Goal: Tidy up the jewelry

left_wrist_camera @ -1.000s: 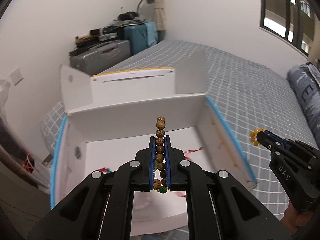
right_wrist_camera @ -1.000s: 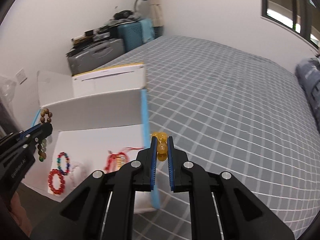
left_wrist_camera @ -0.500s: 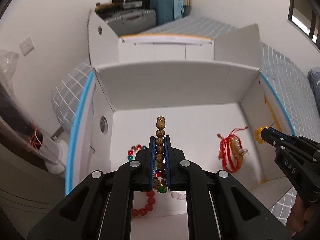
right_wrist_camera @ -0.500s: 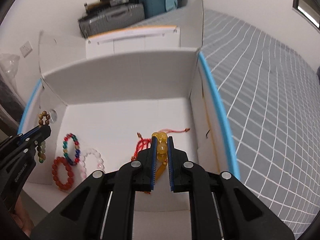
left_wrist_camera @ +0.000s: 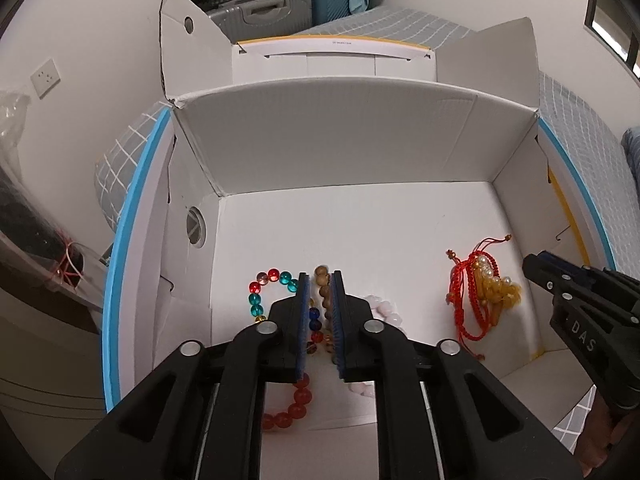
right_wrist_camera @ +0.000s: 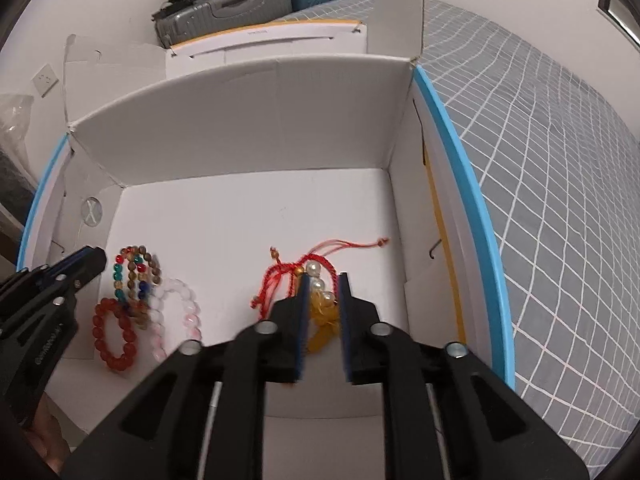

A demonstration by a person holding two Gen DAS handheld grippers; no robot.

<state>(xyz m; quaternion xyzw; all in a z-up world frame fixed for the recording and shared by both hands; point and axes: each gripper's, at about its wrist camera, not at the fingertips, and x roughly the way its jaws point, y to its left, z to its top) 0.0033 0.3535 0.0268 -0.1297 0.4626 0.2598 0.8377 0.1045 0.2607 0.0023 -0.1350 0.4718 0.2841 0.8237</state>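
An open white box (left_wrist_camera: 360,148) with blue-edged flaps sits on the bed. My left gripper (left_wrist_camera: 320,280) is open low inside it, over the brown wooden bead bracelet (left_wrist_camera: 323,284), which lies on the box floor with a multicolour bracelet (left_wrist_camera: 256,292), a red one (left_wrist_camera: 296,404) and a pink one (right_wrist_camera: 180,300). My right gripper (right_wrist_camera: 323,280) is open above the yellow bead bracelet (right_wrist_camera: 320,320), which rests on a red cord bracelet (right_wrist_camera: 280,276). In the right wrist view the wooden bracelet (right_wrist_camera: 154,268) lies loose beside the left gripper (right_wrist_camera: 90,258).
The grey checked bed cover (right_wrist_camera: 540,160) stretches to the right of the box. A second white box (left_wrist_camera: 332,60) stands behind it. Suitcases (left_wrist_camera: 264,12) stand by the far wall. The box walls rise around both grippers.
Both grippers have dropped deeper into the box and opened. The wooden bracelet and the yellow bracelet have been let go and now lie on the box floor.
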